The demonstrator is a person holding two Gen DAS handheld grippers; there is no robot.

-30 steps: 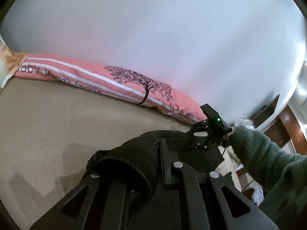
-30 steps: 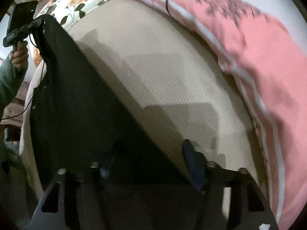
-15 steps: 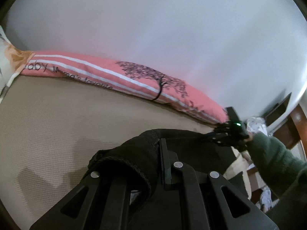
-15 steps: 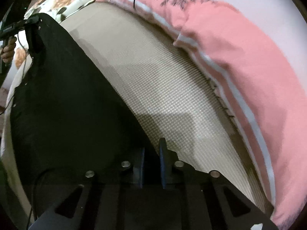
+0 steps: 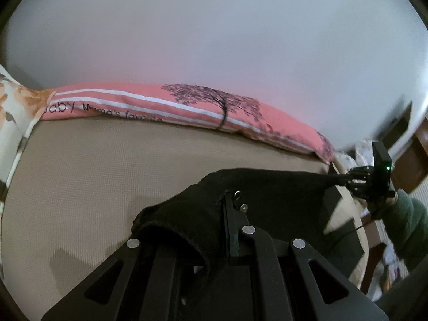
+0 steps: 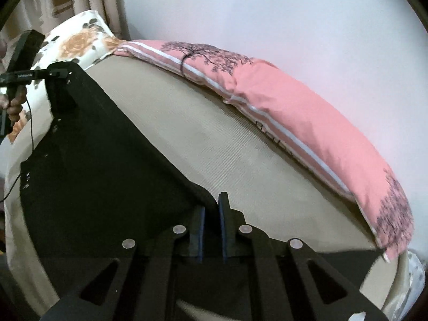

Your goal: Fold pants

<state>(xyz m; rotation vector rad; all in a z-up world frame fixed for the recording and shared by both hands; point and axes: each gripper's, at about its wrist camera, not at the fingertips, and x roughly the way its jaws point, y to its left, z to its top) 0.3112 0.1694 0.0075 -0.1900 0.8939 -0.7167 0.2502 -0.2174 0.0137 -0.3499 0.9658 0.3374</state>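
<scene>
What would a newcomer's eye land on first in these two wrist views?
The black pants stretched taut above the beige mattress, pinched at one end by the left gripper and at the other by the right gripper. Behind them, a pink tree-print pillow lies along the white wall.
</scene>
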